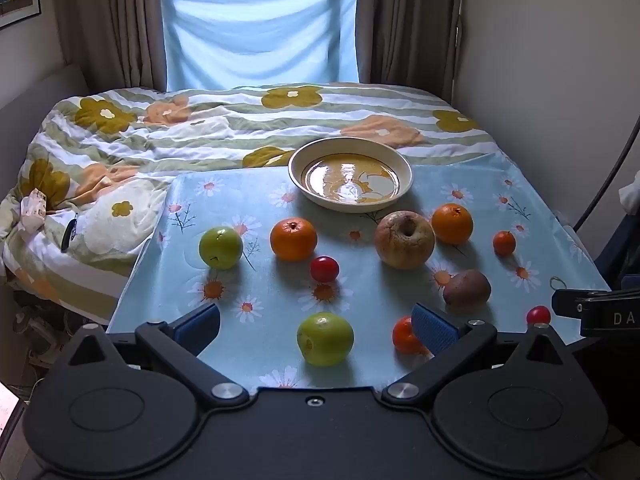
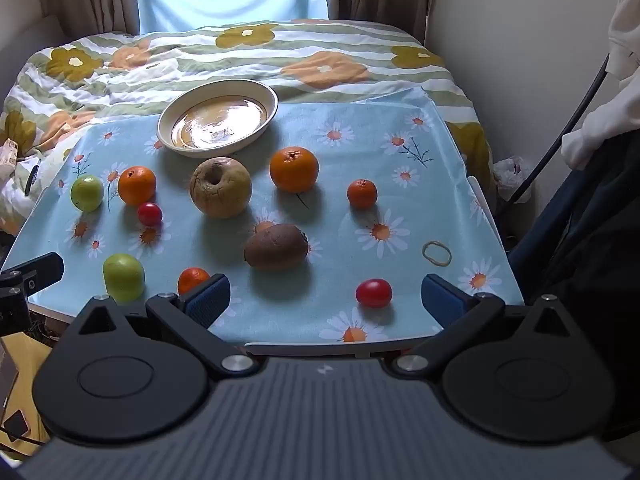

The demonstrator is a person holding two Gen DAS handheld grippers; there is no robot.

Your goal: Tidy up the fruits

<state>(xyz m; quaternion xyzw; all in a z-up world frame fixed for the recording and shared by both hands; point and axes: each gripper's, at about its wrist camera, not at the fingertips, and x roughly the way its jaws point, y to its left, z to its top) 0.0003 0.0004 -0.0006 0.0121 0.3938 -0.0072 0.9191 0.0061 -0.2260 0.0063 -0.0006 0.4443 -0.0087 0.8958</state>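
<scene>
Yellowish rubber band [image 2: 437, 253] shows only from the right; both grippers' fingers [image 1: 434, 330] [image 2: 210, 294] spread apart, empty.

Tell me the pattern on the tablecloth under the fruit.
Light blue tablecloth printed with white daisies with orange centres; clearest in the right wrist view.

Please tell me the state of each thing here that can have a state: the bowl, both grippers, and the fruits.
Shallow cream ceramic bowl: upright, empty, at the table's far edge.
Left gripper: open, holding nothing.
Right gripper: open, holding nothing.
Large wrinkled yellow-brown apple: on the cloth, shrivelled, outside the bowl.
Brown oval kiwi-like fruit: lying on its side, loose.
Near green apple: loose, between the left gripper's fingers, untouched.
</scene>
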